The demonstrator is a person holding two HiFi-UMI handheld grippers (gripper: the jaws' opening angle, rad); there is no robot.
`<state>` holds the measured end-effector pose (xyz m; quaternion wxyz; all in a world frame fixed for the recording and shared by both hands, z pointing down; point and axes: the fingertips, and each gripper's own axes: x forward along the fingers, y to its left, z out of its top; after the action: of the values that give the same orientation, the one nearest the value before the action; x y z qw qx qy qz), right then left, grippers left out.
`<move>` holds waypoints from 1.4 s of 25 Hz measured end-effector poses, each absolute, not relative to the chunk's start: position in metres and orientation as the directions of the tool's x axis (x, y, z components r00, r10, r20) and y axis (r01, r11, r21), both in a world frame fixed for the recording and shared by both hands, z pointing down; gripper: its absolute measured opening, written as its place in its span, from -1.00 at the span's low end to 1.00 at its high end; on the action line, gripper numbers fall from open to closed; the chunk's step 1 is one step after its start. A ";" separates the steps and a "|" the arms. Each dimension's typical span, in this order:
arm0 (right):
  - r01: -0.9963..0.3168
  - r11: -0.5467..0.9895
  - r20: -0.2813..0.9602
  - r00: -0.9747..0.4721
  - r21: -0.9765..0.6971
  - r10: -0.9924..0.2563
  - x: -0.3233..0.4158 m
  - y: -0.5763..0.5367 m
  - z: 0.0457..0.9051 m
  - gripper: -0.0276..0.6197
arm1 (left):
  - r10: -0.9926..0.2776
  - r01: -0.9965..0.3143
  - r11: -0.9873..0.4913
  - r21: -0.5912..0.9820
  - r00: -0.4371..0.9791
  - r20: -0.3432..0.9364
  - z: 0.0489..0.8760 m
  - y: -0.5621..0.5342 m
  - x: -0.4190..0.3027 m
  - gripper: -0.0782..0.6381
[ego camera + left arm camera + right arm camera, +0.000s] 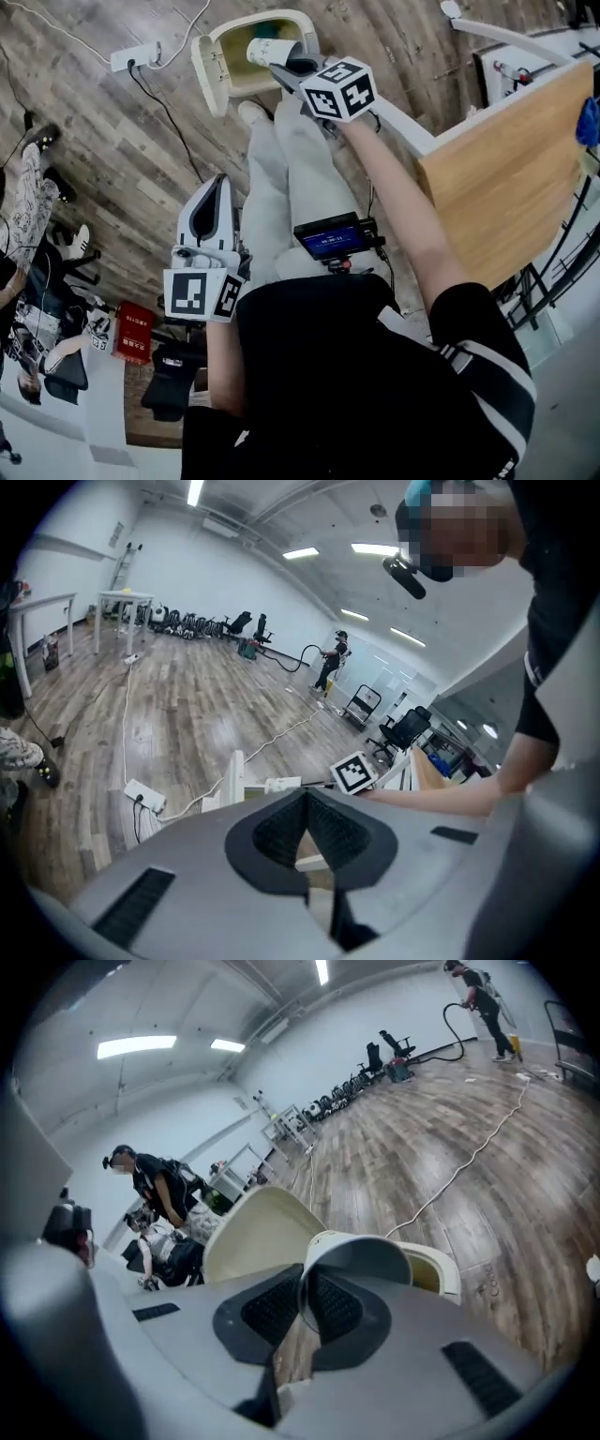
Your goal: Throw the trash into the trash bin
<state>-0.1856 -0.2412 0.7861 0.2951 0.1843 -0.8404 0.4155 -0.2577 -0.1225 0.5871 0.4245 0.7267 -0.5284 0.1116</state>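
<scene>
One white paper cup [266,51], rim pinched in the right gripper [284,64], hangs over the open cream trash bin [208,77]; release next; left gripper [221,180] closed, empty

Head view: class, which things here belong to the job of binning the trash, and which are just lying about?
Belong to the job:
- paper cup, held by the right gripper
- trash bin, lid open, just below the cup

Just lying about:
- power strip on the floor
- wooden table
- red box
</scene>
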 end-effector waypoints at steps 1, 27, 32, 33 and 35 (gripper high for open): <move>-0.553 0.595 0.665 -0.746 -0.583 -0.042 -0.186 -0.241 0.809 -0.89 | -0.663 -0.853 -0.071 0.518 0.428 0.614 0.597 -0.119 -0.253 -0.77; -0.397 0.789 0.355 -0.903 -0.469 -0.243 -0.191 -0.219 0.472 -0.92 | -0.850 -0.893 -0.297 0.339 0.409 0.331 0.405 -0.167 -0.282 -0.77; -0.388 0.858 0.240 -0.916 -0.337 -0.320 -0.189 -0.198 0.369 -0.92 | -0.878 -0.889 -0.369 0.271 0.429 0.213 0.342 -0.166 -0.271 -0.77; -0.386 0.869 0.214 -0.919 -0.311 -0.331 -0.188 -0.198 0.351 -0.92 | -0.880 -0.887 -0.381 0.260 0.434 0.191 0.331 -0.167 -0.268 -0.77; -0.382 0.884 0.158 -0.923 -0.269 -0.351 -0.188 -0.193 0.316 -0.92 | -0.880 -0.883 -0.405 0.238 0.447 0.161 0.311 -0.161 -0.262 -0.77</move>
<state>-0.1877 -0.1926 0.3159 0.0522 0.1889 -0.9692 0.1491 -0.2621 -0.1608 0.3114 0.1450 0.8381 -0.5258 0.0049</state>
